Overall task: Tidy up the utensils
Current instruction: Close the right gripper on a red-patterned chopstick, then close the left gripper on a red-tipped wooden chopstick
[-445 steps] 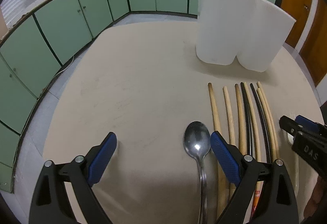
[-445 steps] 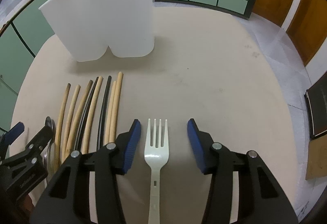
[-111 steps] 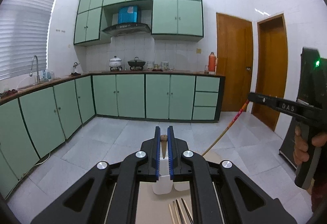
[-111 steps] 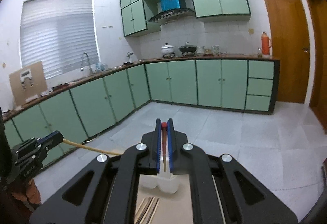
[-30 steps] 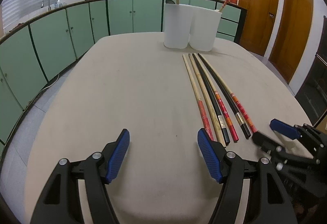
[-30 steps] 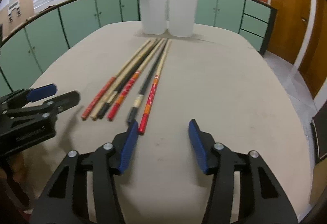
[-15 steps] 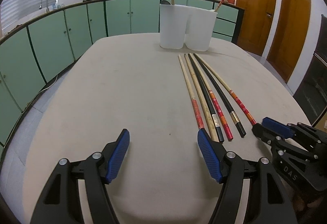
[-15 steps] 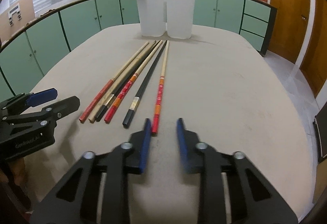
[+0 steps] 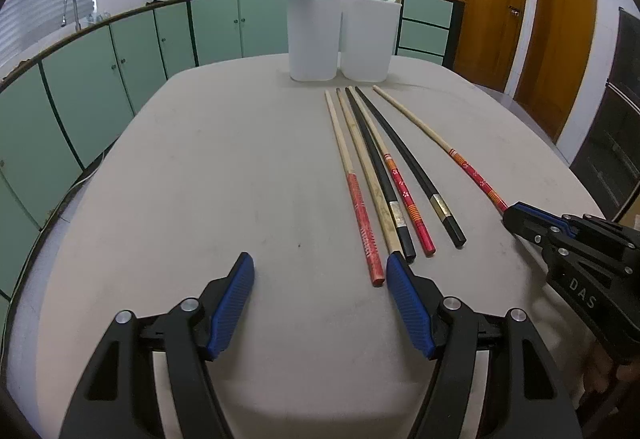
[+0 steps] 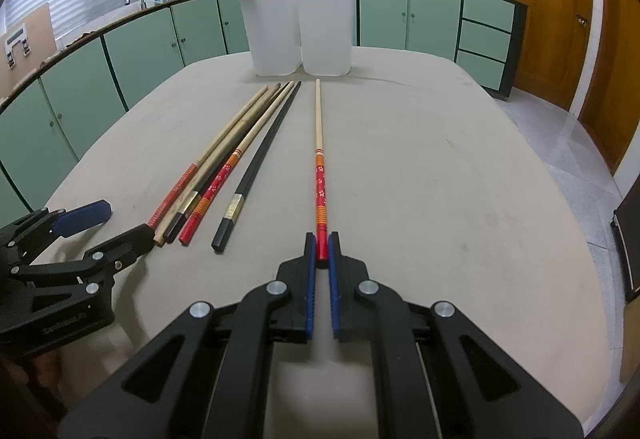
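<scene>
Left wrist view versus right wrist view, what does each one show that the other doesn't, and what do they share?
Only the left wrist view shows the left tongs head-on, open over bare table, nothing between them. Only the right wrist view shows the right tongs shut on the red end of a chopstick, their blue pads either side of it. Both show the white holder with a chopstick standing in each half, five more chopsticks lying on the table, and the green cabinets.

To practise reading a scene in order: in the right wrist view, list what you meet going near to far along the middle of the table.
Right gripper → red-ended chopstick clamped by it → white two-part holder → green cabinets.
</scene>
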A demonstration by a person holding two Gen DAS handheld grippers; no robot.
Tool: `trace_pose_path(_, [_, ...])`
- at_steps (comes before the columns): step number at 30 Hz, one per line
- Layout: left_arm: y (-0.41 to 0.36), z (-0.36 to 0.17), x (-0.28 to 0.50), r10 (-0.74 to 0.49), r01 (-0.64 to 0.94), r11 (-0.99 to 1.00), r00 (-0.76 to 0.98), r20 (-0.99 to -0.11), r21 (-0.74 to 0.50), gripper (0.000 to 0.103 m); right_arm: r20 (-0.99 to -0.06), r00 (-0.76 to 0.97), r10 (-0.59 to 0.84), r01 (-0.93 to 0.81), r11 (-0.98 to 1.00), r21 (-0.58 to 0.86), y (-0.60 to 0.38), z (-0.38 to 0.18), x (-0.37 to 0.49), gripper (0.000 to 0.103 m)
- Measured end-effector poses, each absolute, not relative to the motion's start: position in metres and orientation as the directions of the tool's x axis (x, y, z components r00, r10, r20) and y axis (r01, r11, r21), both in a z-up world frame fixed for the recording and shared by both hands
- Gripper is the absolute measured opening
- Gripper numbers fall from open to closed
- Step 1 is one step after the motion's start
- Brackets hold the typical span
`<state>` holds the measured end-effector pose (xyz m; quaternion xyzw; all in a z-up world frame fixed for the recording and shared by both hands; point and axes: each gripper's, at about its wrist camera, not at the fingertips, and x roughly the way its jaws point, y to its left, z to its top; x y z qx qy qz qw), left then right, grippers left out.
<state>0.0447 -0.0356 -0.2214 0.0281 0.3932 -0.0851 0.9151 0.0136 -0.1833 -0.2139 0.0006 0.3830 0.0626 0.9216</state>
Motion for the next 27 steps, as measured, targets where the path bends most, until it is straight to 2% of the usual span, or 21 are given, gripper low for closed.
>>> trace_pose_path(3, [-0.036,-0.221,0.045,-0.131,0.177,0.984,0.677,-0.724,-0.012,0.066,-0.705,0.700,0.116,-0.115,0.992,0.049,-0.183,-0.214,0.014,0.005])
trace_pose_path(5, [-0.036,-0.221,0.045,-0.131,0.177,0.984,0.678,-0.723,-0.013,0.061,-0.705,0.699,0.118,-0.115,0.992,0.052,-0.184,-0.214,0.014,0.005])
trace_pose_path(16, [-0.048,-0.220,0.047,-0.182,0.223,0.974,0.681,-0.709,-0.035,0.006,-0.706,0.695,0.134,-0.118,0.990,0.071,-0.185,-0.216,0.015,0.006])
trace_pose_path(27, [-0.044,-0.201,0.043,-0.199,0.225,0.973,0.700,-0.686,-0.053,0.006,-0.703,0.694,0.157,-0.134,0.987,0.088,-0.193,-0.205,0.014,0.005])
